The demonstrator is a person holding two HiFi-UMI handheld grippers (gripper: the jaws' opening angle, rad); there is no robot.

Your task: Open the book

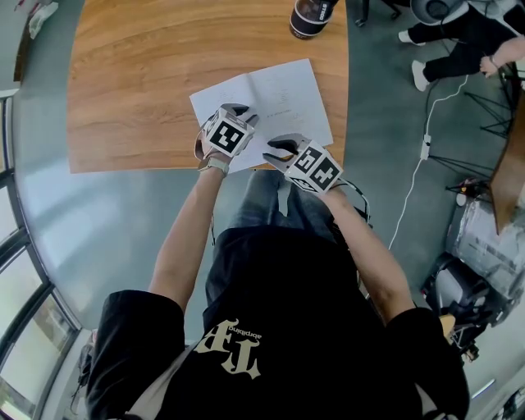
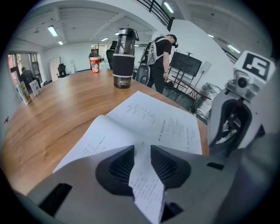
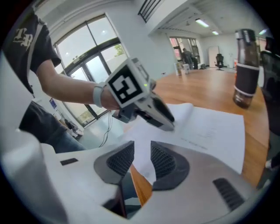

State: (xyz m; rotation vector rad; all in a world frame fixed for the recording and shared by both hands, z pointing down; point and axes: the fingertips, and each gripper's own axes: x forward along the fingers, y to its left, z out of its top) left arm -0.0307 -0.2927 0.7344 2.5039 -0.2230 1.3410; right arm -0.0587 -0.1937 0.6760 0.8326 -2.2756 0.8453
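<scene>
A thin white book [image 1: 275, 97] lies spread open on the wooden table [image 1: 139, 82], near its front edge. In the head view my left gripper [image 1: 239, 111] sits over the book's near edge. In the left gripper view it [image 2: 142, 154] is shut on a single printed page [image 2: 146, 188], which curls up between the pads, while the other pages [image 2: 153, 120] lie flat beyond. My right gripper [image 1: 280, 150] hovers at the book's near right corner, just right of the left one. Its jaws [image 3: 142, 158] stand apart with nothing pressed between them; the page and the table edge show through the gap.
A dark bottle [image 1: 310, 16] stands at the table's far edge behind the book, and a red cup [image 2: 94, 64] stands farther back. A seated person's legs [image 1: 451, 41] and a white cable [image 1: 414, 176] are on the floor to the right.
</scene>
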